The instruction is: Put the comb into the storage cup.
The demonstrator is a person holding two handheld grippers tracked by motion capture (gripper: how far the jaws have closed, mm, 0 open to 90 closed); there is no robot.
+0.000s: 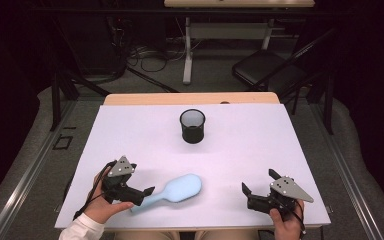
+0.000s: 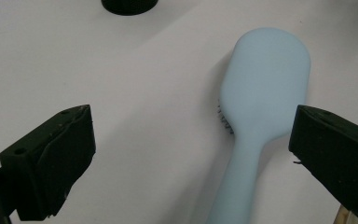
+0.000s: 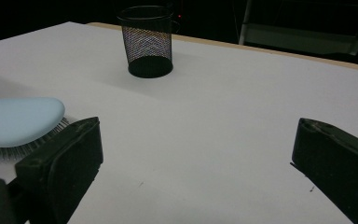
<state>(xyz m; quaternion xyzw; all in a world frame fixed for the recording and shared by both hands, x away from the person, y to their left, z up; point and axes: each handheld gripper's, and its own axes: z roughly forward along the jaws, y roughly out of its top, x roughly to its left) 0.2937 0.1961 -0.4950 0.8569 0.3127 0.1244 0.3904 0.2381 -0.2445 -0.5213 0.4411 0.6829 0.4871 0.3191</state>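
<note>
**Item: pale blue hairbrush, approached for pickup, 2 tongs in attendance**

Hairbrush [image 1: 172,191]: lies bristles-down on the white worktop [image 1: 240,150], lower centre of the high view, its head angled toward the upper right of the frame and its handle running down-left. That lie offers the slim handle to the nearer hand, which is likely why the approach comes from that end. In the left gripper view the brush [image 2: 261,102] fills the right half of the frame, bristles just visible under the head's edge.

Left tongs [image 1: 149,190]: lower left of the high view, at the handle end of the brush. Jaws spread wide with nothing between them yet; in the left gripper view the handle passes close beside the right-hand jaw, so contact cannot be ruled out. The left hand [image 1: 107,205] rests low at the bottom edge, wrist level, the tool pointing right along the worktop.

Right tongs [image 1: 245,191]: lower right of the high view, well apart from the brush, jaws also wide and empty. The right hand [image 1: 285,222] holds them low, aimed left toward the brush head, apparently in reserve.

Mesh cup [image 1: 192,126]: black, upright, upper centre of the worktop, well apart from the brush; judged the probable destination.
</note>
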